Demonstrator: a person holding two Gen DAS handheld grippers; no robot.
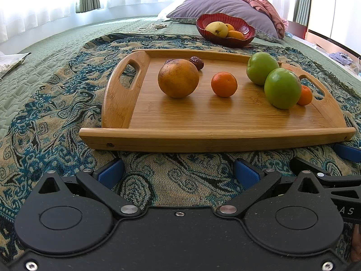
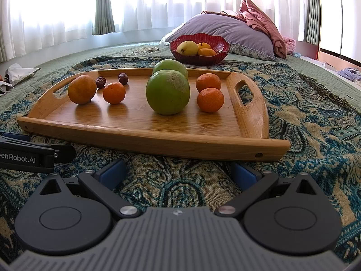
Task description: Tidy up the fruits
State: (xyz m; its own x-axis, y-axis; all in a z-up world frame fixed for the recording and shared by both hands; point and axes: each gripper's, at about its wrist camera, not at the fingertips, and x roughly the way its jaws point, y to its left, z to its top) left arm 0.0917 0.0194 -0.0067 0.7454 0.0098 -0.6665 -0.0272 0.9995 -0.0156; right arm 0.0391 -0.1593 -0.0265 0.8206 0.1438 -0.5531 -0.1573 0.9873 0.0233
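A bamboo tray [image 1: 203, 124] [image 2: 144, 133] lies on a patterned throw. On it rest a big orange [image 1: 178, 78] [image 2: 82, 89], a small tangerine [image 1: 224, 84] [image 2: 114, 93], two green apples [image 1: 282, 88] [image 2: 167, 92], further tangerines [image 2: 210, 100] and two dark dates [image 1: 196, 62] [image 2: 123, 78]. A red bowl [image 1: 225, 36] [image 2: 199, 56] behind the tray holds yellow and orange fruit. My left gripper [image 1: 179, 170] and right gripper [image 2: 178, 170] stand open and empty just short of the tray's near rim.
The tray sits on a bed with a green quilt [image 1: 56, 45]. A purple pillow [image 1: 216, 6] and a pink cloth [image 2: 264, 20] lie behind the bowl. A crumpled wrapper [image 2: 20, 72] lies at the far left. The other gripper's arm [image 2: 27, 155] shows at left.
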